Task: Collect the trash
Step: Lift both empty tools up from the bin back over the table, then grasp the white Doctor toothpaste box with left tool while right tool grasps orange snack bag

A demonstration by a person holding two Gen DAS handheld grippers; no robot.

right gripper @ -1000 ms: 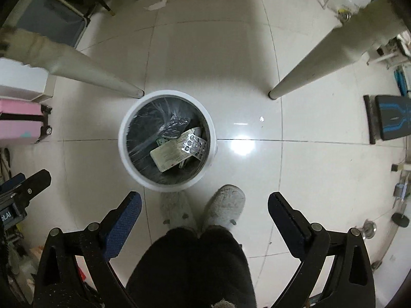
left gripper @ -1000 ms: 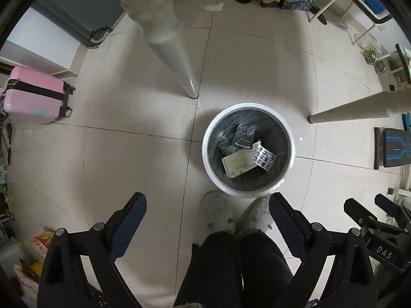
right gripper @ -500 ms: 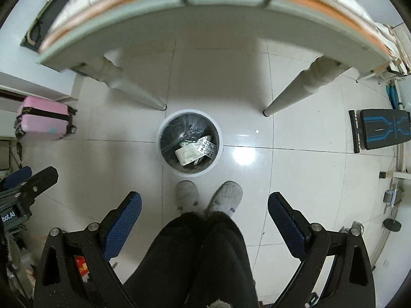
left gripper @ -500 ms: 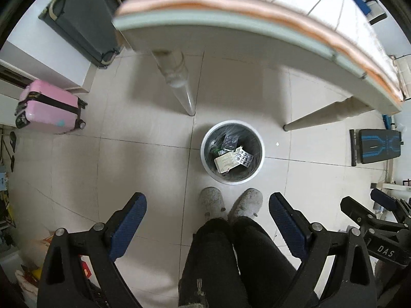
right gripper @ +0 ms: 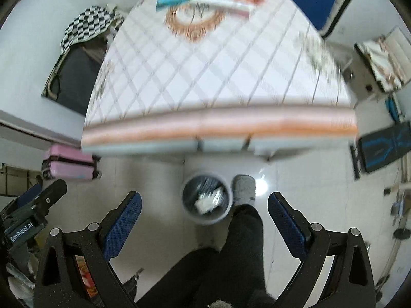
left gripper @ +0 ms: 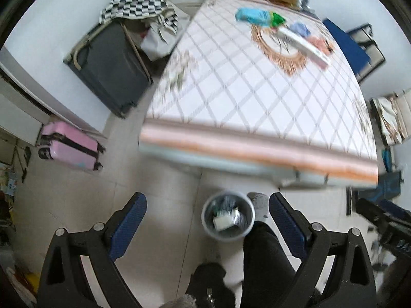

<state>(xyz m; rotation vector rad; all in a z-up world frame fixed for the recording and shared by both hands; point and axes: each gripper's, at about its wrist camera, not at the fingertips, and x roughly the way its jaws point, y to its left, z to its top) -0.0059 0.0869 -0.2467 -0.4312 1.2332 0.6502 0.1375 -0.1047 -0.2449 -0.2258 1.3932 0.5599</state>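
A white trash bin (left gripper: 209, 228) with a dark liner stands on the floor by my feet, holding pill packs and a box; it also shows in the right wrist view (right gripper: 188, 209). My left gripper (left gripper: 208, 223) is open and empty, high above it. My right gripper (right gripper: 204, 220) is open and empty, also high. On the far part of the table (left gripper: 244, 89) lie a blue-green packet (left gripper: 259, 18), a long white box (left gripper: 303, 43), and crumpled blue and pink wrappers (left gripper: 300, 29). They also show blurred in the right wrist view (right gripper: 205, 0).
A pink suitcase (left gripper: 69, 148) and a dark case (left gripper: 108, 66) under a checked cloth (left gripper: 133, 2) stand left of the table. A blue chair (right gripper: 308, 2) is at the far right. My legs and slippers (right gripper: 244, 187) are beside the bin.
Both grippers have risen from near the bin to above table height. The tabletop and its trash have come into view. The bin looks much smaller. Both stay open.
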